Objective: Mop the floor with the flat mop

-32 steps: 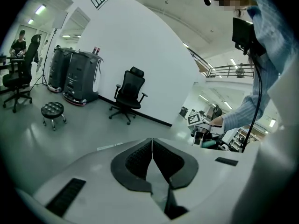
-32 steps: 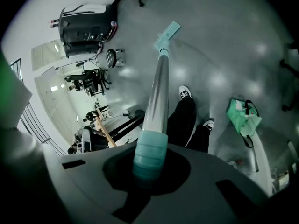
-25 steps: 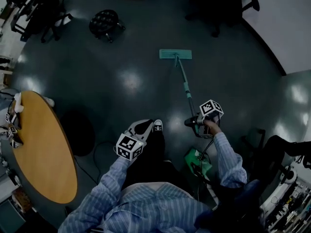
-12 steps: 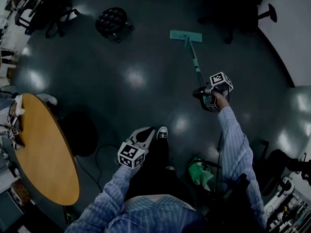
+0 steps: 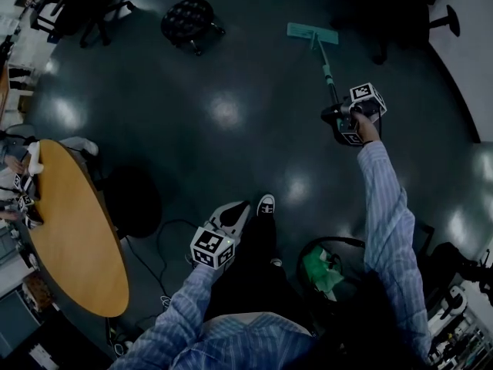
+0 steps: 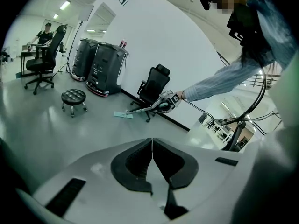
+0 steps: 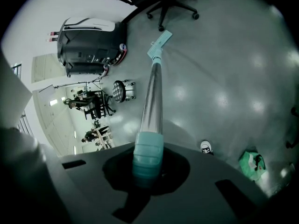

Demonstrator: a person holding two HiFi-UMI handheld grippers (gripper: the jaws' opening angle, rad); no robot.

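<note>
Clamping teal grip (image 7: 148, 157) of flat mop (image 5: 325, 66) in right gripper (image 5: 339, 119), arm stretching forward. Pointing handle (image 7: 153, 92) straight ahead of jaws, down to pad (image 5: 312, 31) lying flat on floor (image 5: 192, 129) near far edge. Hanging left gripper (image 5: 237, 209) low, jaws pressed together on nothing, well apart from mop.

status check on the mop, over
Right gripper shut on mop handle; left gripper shut, empty. Mop head flat on floor. Office chair close beyond it.

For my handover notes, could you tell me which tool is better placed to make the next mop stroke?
The right tool: it is shut on the flat mop by the handle, arm stretched toward the pad on the floor. The left tool hangs shut and empty by the person's leg.
</note>
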